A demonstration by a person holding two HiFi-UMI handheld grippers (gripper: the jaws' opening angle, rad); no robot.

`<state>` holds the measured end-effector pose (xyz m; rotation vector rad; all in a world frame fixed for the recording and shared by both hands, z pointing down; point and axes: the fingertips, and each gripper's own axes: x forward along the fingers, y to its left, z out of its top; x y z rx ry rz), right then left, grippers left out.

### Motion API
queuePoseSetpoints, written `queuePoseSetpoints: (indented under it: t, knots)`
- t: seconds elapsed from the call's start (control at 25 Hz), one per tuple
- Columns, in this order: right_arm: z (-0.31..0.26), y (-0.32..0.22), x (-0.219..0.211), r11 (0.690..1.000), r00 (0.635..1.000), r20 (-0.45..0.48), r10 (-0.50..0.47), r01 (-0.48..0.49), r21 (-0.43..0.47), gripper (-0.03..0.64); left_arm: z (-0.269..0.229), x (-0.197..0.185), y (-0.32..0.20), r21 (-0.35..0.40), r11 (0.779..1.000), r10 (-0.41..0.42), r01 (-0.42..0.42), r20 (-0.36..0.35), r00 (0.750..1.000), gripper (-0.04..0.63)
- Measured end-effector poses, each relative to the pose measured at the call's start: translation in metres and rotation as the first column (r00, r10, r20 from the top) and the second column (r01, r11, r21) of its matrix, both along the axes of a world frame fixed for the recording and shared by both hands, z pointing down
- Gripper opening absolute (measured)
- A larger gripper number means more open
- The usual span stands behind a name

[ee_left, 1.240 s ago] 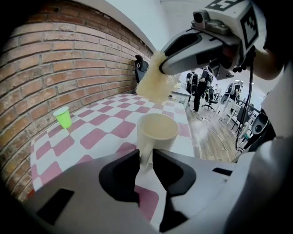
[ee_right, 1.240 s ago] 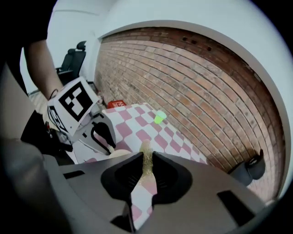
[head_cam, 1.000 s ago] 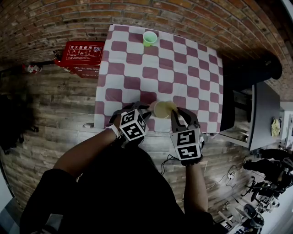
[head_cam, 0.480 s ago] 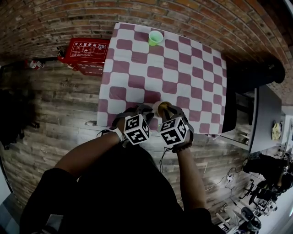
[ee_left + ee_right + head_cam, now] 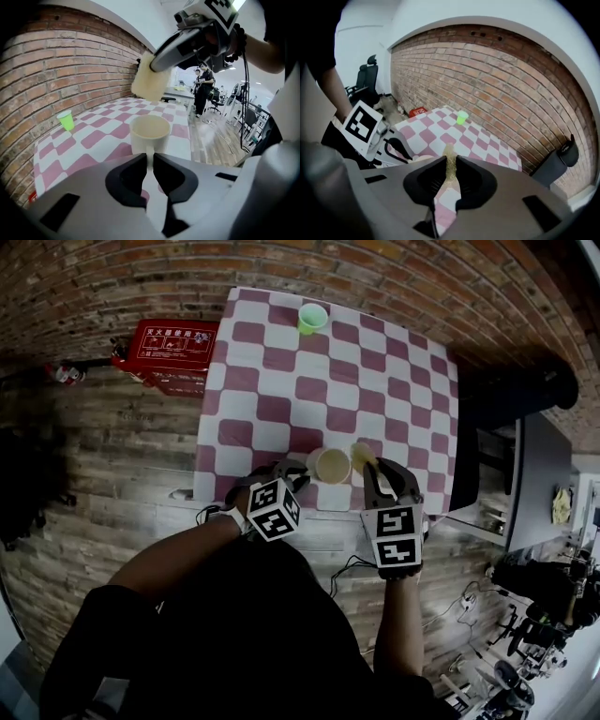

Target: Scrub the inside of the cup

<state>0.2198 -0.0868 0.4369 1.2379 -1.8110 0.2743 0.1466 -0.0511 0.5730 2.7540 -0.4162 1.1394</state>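
While the left gripper [image 5: 150,161] is clamped on the handle of the cream cup [image 5: 150,132], the right gripper [image 5: 451,168] is clenched on a thin yellow sponge [image 5: 448,154], pinched edge-on between its jaws.

The cup stands upright on the table [image 5: 281,381], mouth up. Its handle points toward the near edge and into the left gripper's jaws. From the head view it sits close to the near edge of the red-and-white checked cloth, about midway along it.

The sponge is out of the cup. In the left gripper view it hangs above the rim with its long axis roughly vertical, slightly tilted. In the head view it lies just right of the cup. The right gripper reaches in from the near right, well apart from the left one.

Beyond the cup the cloth runs bare to the far side, where a small green cup [image 5: 311,318] stands near the far edge, well apart. A brick wall rises past that edge. On the plank floor, a red box [image 5: 169,352] lies left of the table and a black bin [image 5: 525,381] sits off its right side.
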Motion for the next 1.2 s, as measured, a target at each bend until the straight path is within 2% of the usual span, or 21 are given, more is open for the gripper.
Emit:
queuePoseSetpoints:
  t: [0.16,0.4,0.64,0.84,1.0,1.2]
  knots:
    - [-0.019,0.001,-0.003,1.0,0.999,0.033,-0.006,0.005,0.013,0.071,0.001,0.002,0.005,-0.024,1.0,0.001,-0.001,-0.012,1.0,0.055]
    - [0.033,0.011,-0.028,0.99,0.997,0.026,-0.074,0.077,-0.118,0.071,0.001,0.005,0.008,-0.042,0.999,0.0,0.0,-0.019,1.0,0.055]
    - [0.099,0.009,-0.04,0.972,0.994,-0.042,-0.103,0.092,-0.218,0.071,0.001,0.005,0.008,-0.049,0.999,0.002,-0.003,-0.021,1.0,0.055]
    - [0.13,0.004,-0.035,0.957,0.975,-0.162,-0.153,0.105,-0.269,0.071,0.001,0.005,0.009,-0.061,0.998,0.008,-0.009,-0.021,1.0,0.055]
    - [0.115,0.003,-0.028,0.967,0.974,-0.175,-0.145,0.101,-0.235,0.071,0.001,0.004,0.008,-0.063,0.998,0.009,-0.011,-0.026,1.0,0.055]
    - [0.066,0.003,-0.015,0.988,0.993,-0.104,-0.062,0.047,-0.146,0.071,0.002,0.008,0.011,-0.071,0.997,0.01,-0.012,-0.029,1.0,0.055]
